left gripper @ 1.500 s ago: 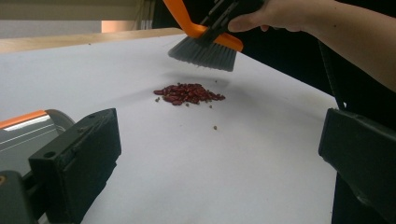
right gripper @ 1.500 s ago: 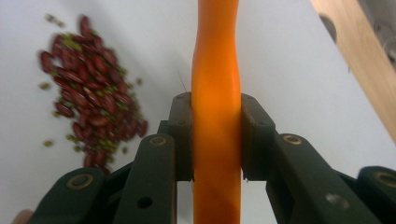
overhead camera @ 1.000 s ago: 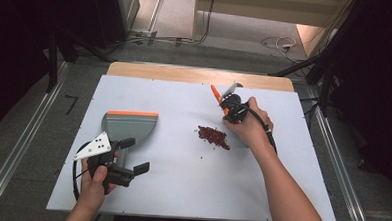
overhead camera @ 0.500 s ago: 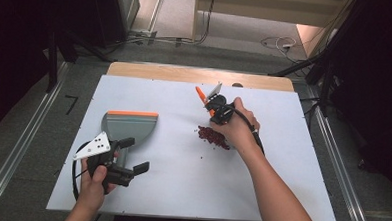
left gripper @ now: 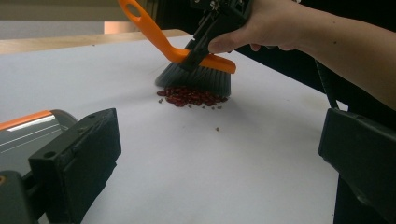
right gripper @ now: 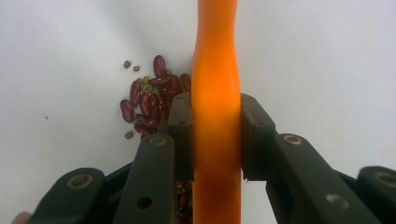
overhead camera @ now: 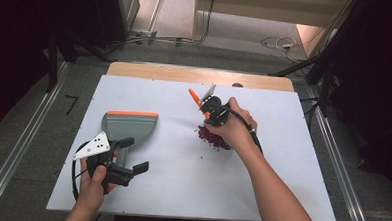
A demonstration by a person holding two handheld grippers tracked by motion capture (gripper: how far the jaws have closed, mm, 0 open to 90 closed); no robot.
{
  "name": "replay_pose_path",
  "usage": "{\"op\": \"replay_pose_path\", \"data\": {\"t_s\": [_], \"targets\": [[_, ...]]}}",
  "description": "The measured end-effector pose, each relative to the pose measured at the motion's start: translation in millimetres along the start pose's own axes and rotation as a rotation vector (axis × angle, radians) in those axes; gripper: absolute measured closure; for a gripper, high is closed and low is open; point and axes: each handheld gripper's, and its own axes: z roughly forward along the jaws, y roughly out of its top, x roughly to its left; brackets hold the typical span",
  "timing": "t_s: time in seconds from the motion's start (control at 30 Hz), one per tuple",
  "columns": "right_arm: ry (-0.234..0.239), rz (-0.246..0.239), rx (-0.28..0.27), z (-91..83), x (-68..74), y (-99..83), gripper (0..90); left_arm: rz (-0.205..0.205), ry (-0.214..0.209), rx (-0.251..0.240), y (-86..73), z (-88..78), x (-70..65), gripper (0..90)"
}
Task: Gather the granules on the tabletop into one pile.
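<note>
Swept leftward since the earlier frame, the right tool point(overhead camera: 215, 110), clamped on the brush point(left gripper: 196, 70), drags beans point(left gripper: 191, 97) toward the dustpan point(overhead camera: 128, 126) waiting beside the left tool point(overhead camera: 132, 155), whose jaws stand apart.

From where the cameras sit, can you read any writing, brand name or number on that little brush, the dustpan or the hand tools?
No readable text on any of them.
The brush, clamped in the right gripper, has a plain orange handle.
The dustpan is grey with a plain orange strip.
The left gripper and its grey plate bear only small dark dots, no letters.
The white table is unmarked.
</note>
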Motion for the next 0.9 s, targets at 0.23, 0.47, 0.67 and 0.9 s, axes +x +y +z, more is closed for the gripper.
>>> {"op": "replay_pose_path", "data": {"t_s": [0.23, 0.47, 0.67, 0.9], "targets": [[-0.053, -0.044, -0.038, -8.6, -7.1, -0.7, 69.0, 0.000, 0.001, 0.001, -0.2, 0.2, 0.8, 0.3], [-0.074, -0.130, -0.006, 5.8, 0.6, 3.2, 68.9, 0.006, -0.002, 0.004, -0.2, 0.9, -0.2, 0.3], [-0.035, -0.174, -0.011, 0.7, 9.7, 0.7, 68.9, 0.001, 0.002, 0.004, -0.5, 0.0, 0.9, 0.3], [-0.056, -0.141, -0.055, -9.2, -3.5, -1.6, 68.9, -0.001, 0.001, 0.003, -0.4, 0.6, 0.2, 0.3]]}}
